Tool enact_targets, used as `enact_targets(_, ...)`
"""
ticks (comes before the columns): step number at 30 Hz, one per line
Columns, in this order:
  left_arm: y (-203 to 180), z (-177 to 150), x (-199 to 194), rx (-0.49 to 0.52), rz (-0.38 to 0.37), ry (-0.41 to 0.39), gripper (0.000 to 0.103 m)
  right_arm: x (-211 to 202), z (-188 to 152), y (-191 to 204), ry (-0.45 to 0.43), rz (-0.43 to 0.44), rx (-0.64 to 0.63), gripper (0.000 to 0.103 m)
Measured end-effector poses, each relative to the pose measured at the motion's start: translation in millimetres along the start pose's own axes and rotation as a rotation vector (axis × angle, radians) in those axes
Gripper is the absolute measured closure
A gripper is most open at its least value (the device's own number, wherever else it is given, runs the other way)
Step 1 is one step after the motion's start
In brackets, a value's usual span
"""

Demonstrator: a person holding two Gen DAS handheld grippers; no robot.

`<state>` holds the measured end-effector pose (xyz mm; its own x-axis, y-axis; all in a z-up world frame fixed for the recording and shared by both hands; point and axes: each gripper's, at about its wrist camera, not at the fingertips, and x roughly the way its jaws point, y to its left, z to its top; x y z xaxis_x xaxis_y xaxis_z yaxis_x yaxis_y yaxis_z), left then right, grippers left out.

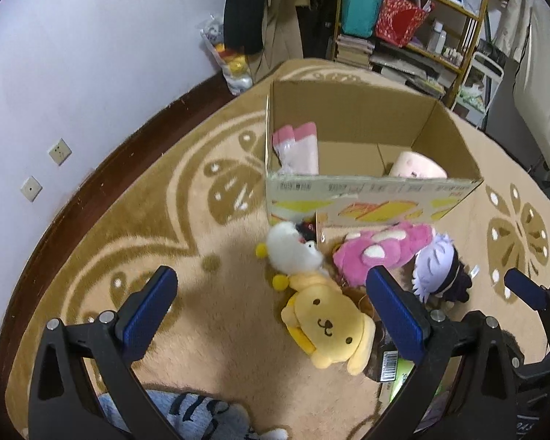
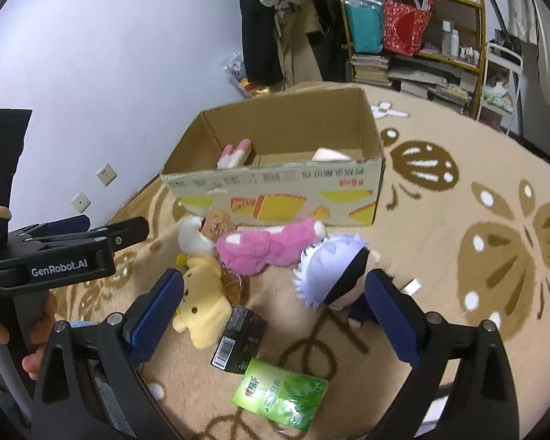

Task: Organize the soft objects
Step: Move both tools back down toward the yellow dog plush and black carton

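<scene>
The cardboard box (image 1: 370, 198) stands open on the patterned rug (image 1: 187, 220), with a pink-and-white soft thing (image 1: 299, 146) in its left corner and a pale pink one (image 1: 418, 168) at its right. Just in front of the box's near wall lie the loose toys: a pink plush (image 1: 381, 249), a white-haired doll (image 2: 333, 275) to its right, a white plush (image 1: 293, 247) to its left, and nearest the person a yellow dog plush (image 1: 326, 322), long axis running toward the box.

The left gripper (image 1: 275, 304) hangs above with jaws wide apart and empty, the yellow dog between its fingers. The right gripper (image 2: 275, 308) is likewise spread and empty, the doll against its right finger. I'd say the left is better placed for the dog.
</scene>
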<state>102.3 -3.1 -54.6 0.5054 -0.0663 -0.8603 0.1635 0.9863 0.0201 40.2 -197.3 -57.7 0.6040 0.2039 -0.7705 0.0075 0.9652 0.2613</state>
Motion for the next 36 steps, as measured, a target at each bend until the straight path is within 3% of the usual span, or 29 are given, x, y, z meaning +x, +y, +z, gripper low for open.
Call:
enact_targets(25, -12, -11, 69, -0.001, -0.057, 0.244, 0.001, 57, -20, 12, 0.156, 0.048, -0.006, 0.0)
enact_targets(36, -21, -15, 89, 0.003, -0.057, 0.299, 0.001, 75, -23, 15, 0.203, 0.046, -0.01, 0.0)
